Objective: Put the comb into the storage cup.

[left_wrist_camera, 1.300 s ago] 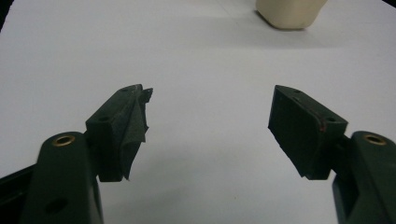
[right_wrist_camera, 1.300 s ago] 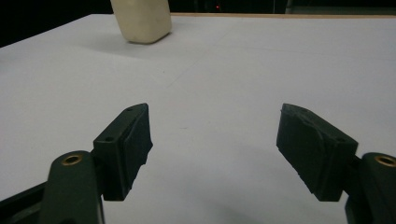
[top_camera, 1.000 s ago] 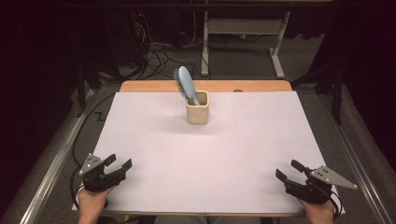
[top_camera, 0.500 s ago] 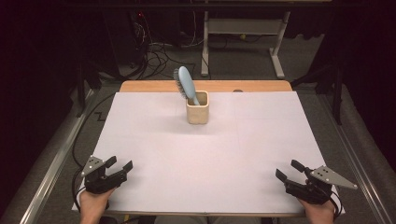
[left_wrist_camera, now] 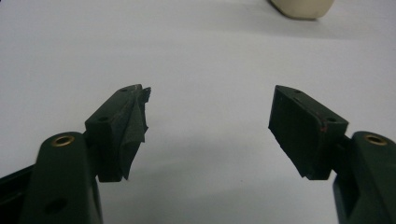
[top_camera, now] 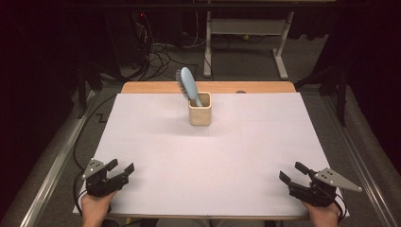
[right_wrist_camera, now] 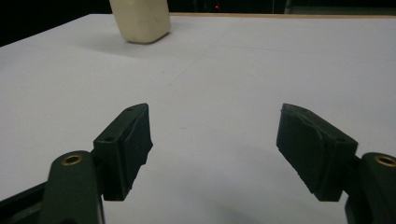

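Both the left gripper (top_camera: 121,166) and right gripper (top_camera: 292,172) rest wide open and empty, apparently before reaching the hairbrush (top_camera: 188,85) in the cup (top_camera: 200,113)

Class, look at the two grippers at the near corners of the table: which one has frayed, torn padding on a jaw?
The left gripper. In its own view, ragged padding hangs off the left-hand jaw, while the right gripper shows smooth, intact pads on both jaws.

grippers (top_camera: 120,170): black | grey three-cornered top plates | brass screw eyelets | fingers (left_wrist_camera: 122,128): frayed pad
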A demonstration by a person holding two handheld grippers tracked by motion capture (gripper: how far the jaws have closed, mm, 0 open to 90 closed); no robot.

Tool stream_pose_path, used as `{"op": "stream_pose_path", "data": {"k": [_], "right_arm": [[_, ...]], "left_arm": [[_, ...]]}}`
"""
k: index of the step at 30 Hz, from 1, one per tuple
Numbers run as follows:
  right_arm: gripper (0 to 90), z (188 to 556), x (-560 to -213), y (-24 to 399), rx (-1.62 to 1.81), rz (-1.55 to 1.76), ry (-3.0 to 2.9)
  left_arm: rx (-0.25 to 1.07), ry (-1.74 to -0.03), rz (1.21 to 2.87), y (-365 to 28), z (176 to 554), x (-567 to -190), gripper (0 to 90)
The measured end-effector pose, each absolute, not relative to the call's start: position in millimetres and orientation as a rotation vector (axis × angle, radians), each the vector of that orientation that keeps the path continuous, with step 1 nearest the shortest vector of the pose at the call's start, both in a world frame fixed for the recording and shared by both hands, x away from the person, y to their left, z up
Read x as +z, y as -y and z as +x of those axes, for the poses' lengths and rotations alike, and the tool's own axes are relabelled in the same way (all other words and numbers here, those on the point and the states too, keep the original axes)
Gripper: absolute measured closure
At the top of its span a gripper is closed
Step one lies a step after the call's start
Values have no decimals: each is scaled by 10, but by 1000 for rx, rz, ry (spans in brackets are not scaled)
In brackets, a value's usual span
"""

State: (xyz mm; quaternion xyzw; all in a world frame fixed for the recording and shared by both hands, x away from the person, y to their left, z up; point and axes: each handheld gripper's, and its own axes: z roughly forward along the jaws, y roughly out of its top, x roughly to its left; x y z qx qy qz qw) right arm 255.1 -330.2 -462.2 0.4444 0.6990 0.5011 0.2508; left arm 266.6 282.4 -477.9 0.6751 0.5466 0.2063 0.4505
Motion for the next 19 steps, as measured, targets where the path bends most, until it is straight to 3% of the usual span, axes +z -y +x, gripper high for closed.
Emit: {"op": "stream_pose_path", "data": {"k": [19], "right_arm": [[271, 2548, -4620, 3306, 1366, 1214, -1899]], "left_arm": [[522, -1338, 1689, -2794, 2656, -4776, 285]]}}
